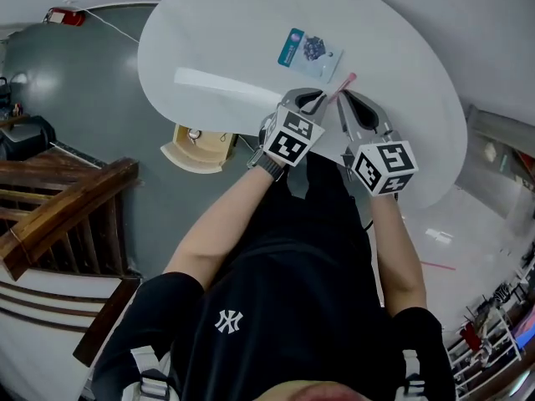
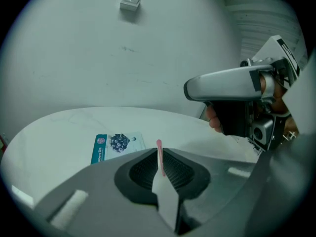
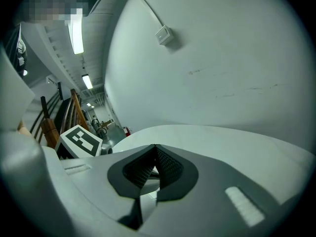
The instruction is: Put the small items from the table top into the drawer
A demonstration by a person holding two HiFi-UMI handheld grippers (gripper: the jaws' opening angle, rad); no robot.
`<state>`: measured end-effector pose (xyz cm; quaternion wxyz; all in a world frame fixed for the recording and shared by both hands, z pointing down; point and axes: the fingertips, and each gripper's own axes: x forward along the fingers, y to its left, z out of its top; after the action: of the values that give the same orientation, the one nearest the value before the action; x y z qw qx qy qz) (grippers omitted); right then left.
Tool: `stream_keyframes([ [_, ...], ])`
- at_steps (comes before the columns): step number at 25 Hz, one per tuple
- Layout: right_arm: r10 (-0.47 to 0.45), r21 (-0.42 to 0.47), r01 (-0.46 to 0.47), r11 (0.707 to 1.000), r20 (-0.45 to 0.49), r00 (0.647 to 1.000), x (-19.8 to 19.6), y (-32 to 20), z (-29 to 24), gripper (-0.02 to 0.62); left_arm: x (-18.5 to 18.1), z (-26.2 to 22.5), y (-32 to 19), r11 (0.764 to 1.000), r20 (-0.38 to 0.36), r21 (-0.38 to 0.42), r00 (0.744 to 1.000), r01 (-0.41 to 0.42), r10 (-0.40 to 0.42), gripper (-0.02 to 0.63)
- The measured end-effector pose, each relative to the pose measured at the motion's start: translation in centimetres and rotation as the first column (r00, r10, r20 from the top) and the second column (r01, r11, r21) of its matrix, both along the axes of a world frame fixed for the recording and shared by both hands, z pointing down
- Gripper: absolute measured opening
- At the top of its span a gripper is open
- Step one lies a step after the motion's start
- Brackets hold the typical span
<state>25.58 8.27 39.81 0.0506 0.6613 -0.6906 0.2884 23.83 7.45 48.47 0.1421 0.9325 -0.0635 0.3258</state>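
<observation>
My left gripper is shut on a thin white strip with a pink tip, which sticks out forward over the near part of the round white table. In the left gripper view the strip stands pinched between the dark pads. A blue-edged packet with a dark picture lies flat on the table just beyond. My right gripper hangs close beside the left one, shut with nothing in it. The open wooden drawer juts out under the table's left edge.
A pale long streak lies across the table's left part. Wooden stair rails stand to the left on the grey floor. A white wall with a small box and cable rises behind the table. Shelves with clutter are at the lower right.
</observation>
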Motion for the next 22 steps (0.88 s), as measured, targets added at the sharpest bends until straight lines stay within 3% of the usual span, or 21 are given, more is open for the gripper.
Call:
stream_keyframes([
  [12, -0.021, -0.036, 0.023, 0.999, 0.051, 0.998, 5.6, 1.1, 2.9, 0.026, 4.3, 5.2, 1.7, 1.000, 0.144, 0.024, 0.990, -0.010, 0.006, 0.090],
  [22, -0.044, -0.051, 0.048, 0.998, 0.084, 0.995, 8.1, 1.3, 4.6, 0.026, 6.1, 9.0, 1.8, 0.996, 0.290, 0.085, 0.957, -0.041, 0.015, 0.096],
])
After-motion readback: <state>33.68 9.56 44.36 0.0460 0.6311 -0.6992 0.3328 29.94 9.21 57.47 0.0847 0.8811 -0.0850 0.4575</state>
